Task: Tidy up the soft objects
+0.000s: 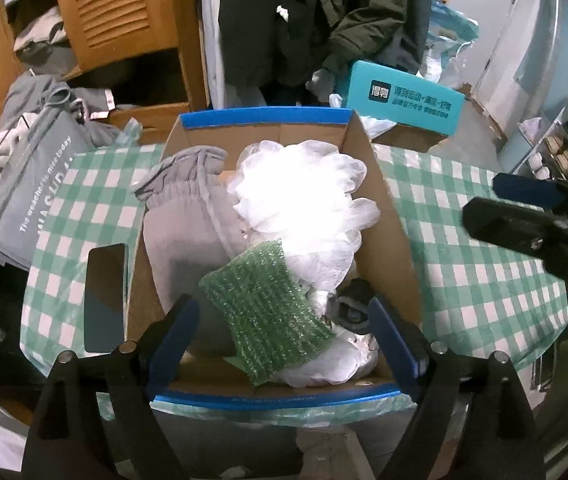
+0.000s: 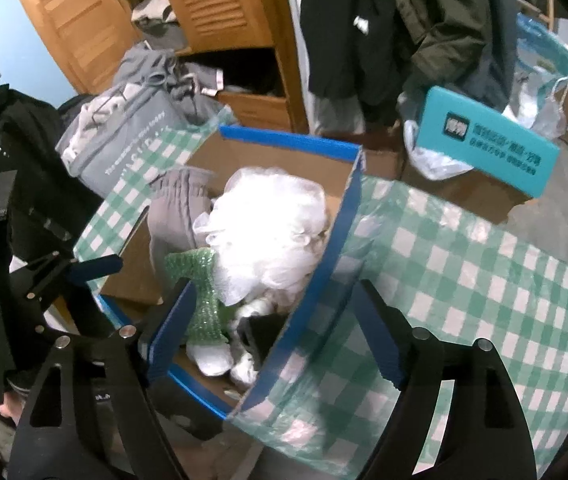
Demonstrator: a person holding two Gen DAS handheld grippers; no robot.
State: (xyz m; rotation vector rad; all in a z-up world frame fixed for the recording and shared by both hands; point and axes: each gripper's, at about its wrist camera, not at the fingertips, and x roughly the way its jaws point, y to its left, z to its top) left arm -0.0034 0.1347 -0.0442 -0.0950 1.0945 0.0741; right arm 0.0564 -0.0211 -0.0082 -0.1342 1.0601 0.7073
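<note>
Fingers (image 1: 172,332) on both your grippers stand wide apart, holding nothing; green scrubber (image 1: 268,320), white mesh puff (image 1: 303,204) and grey cloth (image 1: 188,220) lie inside the cardboard box (image 1: 387,216).

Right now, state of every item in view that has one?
cardboard box: open-topped, filled with soft items
green scrubber: in box, lying on top
white mesh pouf: in box, bunched
grey cloth: in box, against left wall
left tongs: open, empty, over box
right tongs: open, empty, straddling the box's right wall
wardrobe door: open
</note>
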